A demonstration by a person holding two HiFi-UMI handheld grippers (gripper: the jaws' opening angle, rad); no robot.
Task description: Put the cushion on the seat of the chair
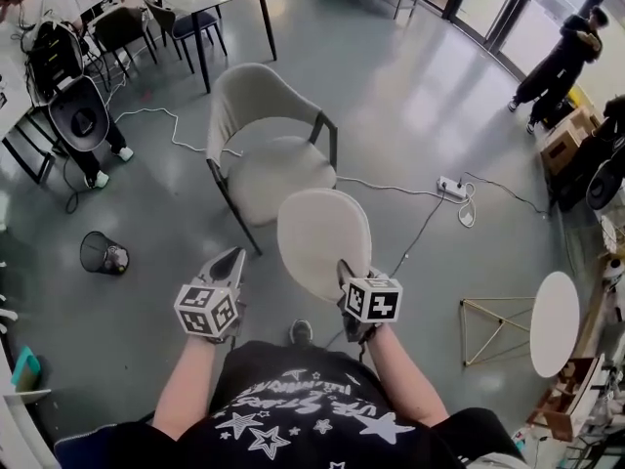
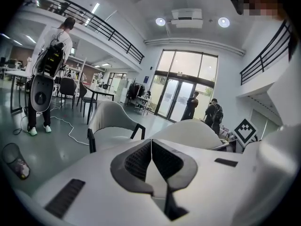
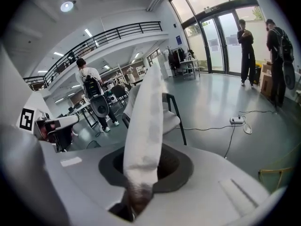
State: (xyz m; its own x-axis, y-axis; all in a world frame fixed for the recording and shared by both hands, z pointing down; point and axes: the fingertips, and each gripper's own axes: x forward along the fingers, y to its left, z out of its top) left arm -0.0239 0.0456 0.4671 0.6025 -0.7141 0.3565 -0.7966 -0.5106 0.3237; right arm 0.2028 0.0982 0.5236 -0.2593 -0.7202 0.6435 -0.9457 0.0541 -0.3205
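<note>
Cushion (image 1: 322, 242), clamped by its edge in right gripper (image 1: 348, 279) fingers (image 3: 175, 167) for laying on chair (image 1: 256, 106) seat (image 1: 283, 176) at eleven o'clock; left gripper (image 1: 232, 264) fingers (image 2: 136, 161) clenched, empty, standing clear.

Daylight floods through the tall glass entrance doors (image 2: 181, 98), which burn out almost white and lay a soft sheen on the polished grey concrete floor (image 1: 410, 86) before them. Round recessed ceiling lamps (image 2: 161, 21) above the doors flare slightly. Shadows are faint and diffuse. Both gripper views bulge, with black corners. The white left hand-held gripper (image 2: 151, 147) and the near end of the round off-white cushion (image 3: 146, 117) are out of focus.
</note>
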